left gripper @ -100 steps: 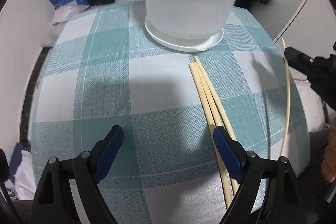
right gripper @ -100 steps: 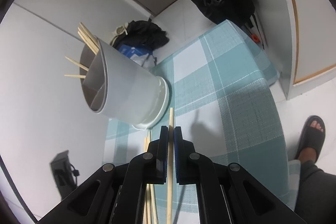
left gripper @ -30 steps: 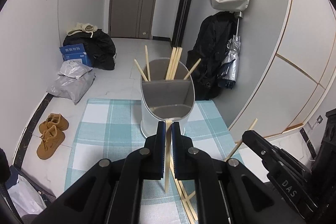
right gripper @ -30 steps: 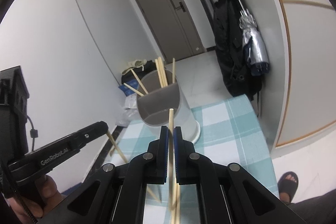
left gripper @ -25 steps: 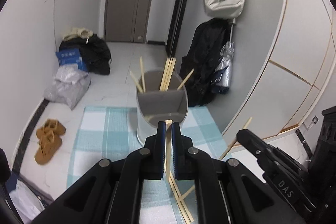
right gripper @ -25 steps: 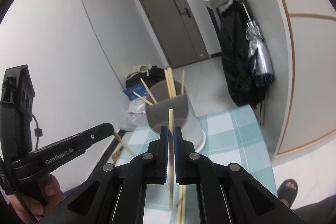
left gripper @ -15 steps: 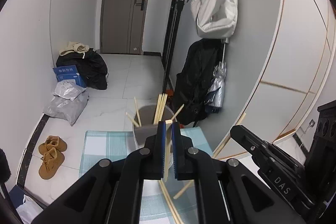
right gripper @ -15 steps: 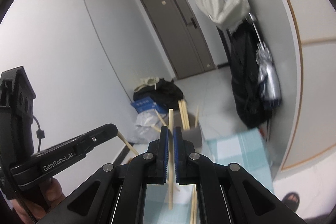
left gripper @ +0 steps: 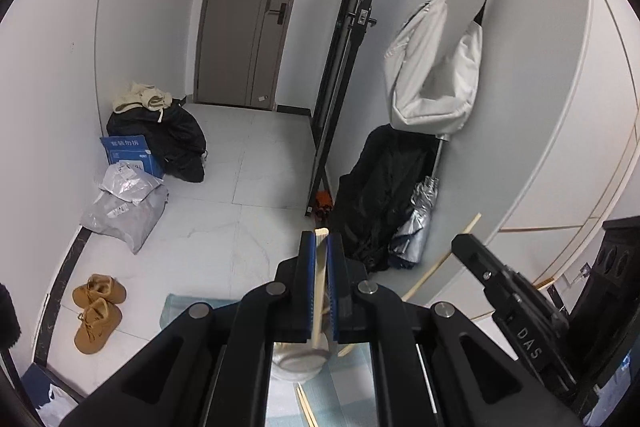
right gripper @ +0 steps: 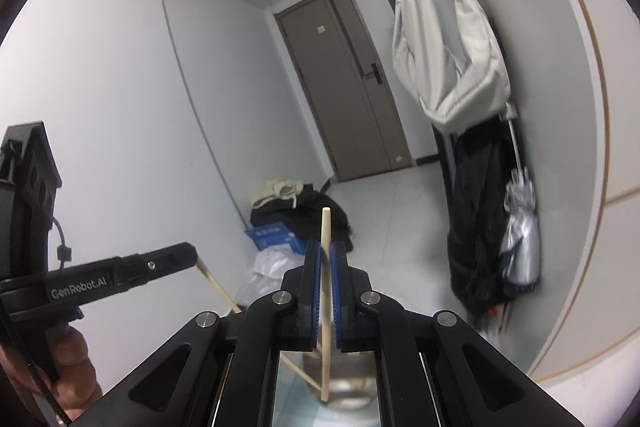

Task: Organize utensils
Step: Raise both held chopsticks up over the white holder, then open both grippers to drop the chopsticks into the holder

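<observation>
My left gripper [left gripper: 320,239] is shut on a pale wooden chopstick [left gripper: 318,287] that stands nearly upright between the blue pads. My right gripper [right gripper: 326,247] is shut on a second chopstick [right gripper: 325,227], which also stands upright and pokes above the fingertips. Both are high above the table. The grey-white utensil holder [right gripper: 352,389] shows only in part below, behind the fingers; the same holder [left gripper: 298,361] is just as hidden in the left wrist view. More chopsticks [left gripper: 306,407] lie on the checked teal cloth [left gripper: 188,303]. Each view shows the other gripper beside it with its stick.
Beyond the table lie brown shoes [left gripper: 96,309], grey bags [left gripper: 126,205], a blue box [left gripper: 130,151] and dark clothes [left gripper: 176,135]. A white bag [left gripper: 434,75], a black coat and a folded umbrella [left gripper: 418,223] hang on the right wall. A hand [right gripper: 70,367] holds the left gripper.
Both grippers have risen steeply, each still shut on its chopstick. The holder and the table have dropped low in both views and are now mostly hidden behind the fingers.
</observation>
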Demonstrator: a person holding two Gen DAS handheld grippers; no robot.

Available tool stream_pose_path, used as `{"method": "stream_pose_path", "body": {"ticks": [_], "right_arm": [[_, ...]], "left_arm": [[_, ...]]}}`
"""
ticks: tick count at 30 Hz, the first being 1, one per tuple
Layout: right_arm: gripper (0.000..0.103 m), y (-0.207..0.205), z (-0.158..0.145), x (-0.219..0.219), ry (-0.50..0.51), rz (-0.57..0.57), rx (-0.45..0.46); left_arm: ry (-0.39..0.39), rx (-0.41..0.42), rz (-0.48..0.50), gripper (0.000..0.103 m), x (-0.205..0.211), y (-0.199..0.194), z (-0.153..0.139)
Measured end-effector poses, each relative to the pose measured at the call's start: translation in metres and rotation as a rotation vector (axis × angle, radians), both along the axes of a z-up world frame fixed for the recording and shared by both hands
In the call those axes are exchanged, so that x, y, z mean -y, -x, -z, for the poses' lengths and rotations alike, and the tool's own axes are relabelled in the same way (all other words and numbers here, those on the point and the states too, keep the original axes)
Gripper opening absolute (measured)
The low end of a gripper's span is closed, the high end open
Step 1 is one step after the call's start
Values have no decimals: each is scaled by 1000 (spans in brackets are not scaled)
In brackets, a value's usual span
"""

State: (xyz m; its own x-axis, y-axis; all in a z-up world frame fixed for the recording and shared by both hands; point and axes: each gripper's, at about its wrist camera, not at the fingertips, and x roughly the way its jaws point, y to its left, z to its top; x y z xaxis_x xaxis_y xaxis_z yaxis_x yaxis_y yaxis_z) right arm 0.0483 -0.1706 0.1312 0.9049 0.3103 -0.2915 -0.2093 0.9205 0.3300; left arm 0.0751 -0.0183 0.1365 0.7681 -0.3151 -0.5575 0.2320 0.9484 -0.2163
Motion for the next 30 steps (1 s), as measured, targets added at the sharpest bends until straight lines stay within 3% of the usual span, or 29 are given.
{"method": "stream_pose_path", "body": {"ticks": [9, 19, 30], "right_arm": [[4, -51, 0, -1, 39, 8, 45], [4, -93, 48, -13, 73, -7, 17], [4, -100, 84, -27, 134, -66, -13]], "left_arm": [[-81, -4, -42, 2, 1, -37, 18], [-88, -65, -9, 2, -3, -64, 46], [-92, -122, 55, 2, -6, -72, 74]]}}
